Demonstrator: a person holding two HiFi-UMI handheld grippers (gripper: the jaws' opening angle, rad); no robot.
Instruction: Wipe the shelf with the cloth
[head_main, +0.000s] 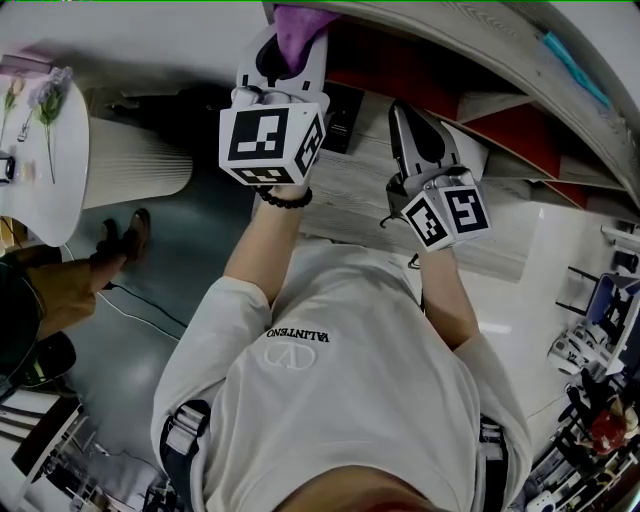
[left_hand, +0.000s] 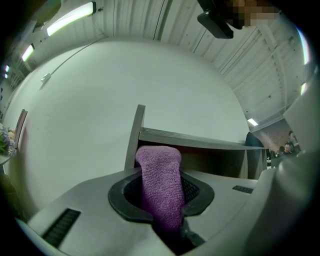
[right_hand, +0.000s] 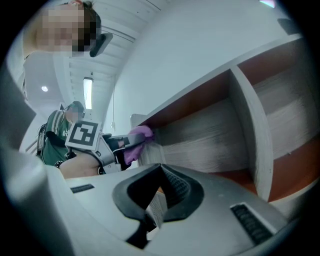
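At the shelf's (head_main: 350, 190) top corner, wiping looks barely begun, and most of its grey, wood-grained boards and rust-coloured back panels seem left to do. Just under that corner, the left gripper (head_main: 292, 55) clamps the cloth (left_hand: 160, 180), a purple, nubby terry strip drooping over its tips. Facing a lower compartment, the right gripper (head_main: 420, 135) is closed on nothing.

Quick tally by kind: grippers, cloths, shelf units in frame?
Grippers: 2, the left gripper and the right gripper
Purple cloth: 1
Shelf unit: 1
Total: 4
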